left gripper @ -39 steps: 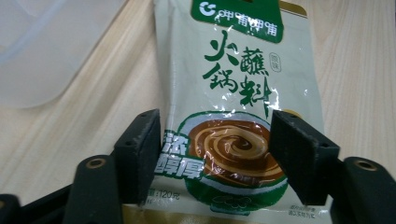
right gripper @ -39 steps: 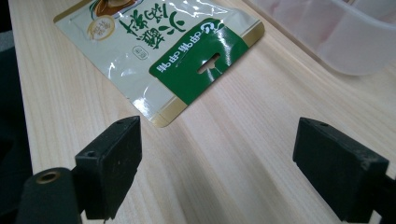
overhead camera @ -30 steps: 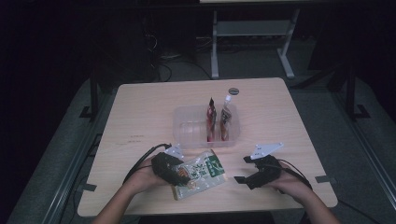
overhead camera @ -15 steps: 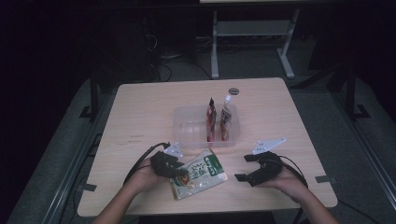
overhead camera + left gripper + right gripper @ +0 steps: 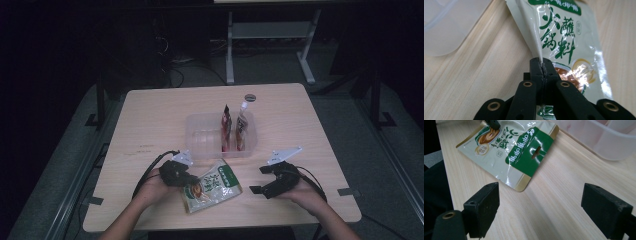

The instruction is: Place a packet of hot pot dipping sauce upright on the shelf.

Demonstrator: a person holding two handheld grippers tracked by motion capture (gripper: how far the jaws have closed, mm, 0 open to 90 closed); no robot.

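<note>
The pouch (image 5: 212, 186) lies flat on the surface (image 5: 150, 125), just in front of the bin (image 5: 197, 137). My left tongs (image 5: 541, 65) have just closed and now pinch only its thin side edge. With so little film caught, I think a lift could let it slide free or swing and snag the bin's rim. My right tongs (image 5: 265, 181) sit spread and empty nearby, too far to steady it.

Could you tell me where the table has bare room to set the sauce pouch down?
Bare wood lies left of the clear tub, out to the table edge, and right of it, beyond the right claw. It is crowded in front of the tub, where the left claw pinches the sauce pouch.
</note>
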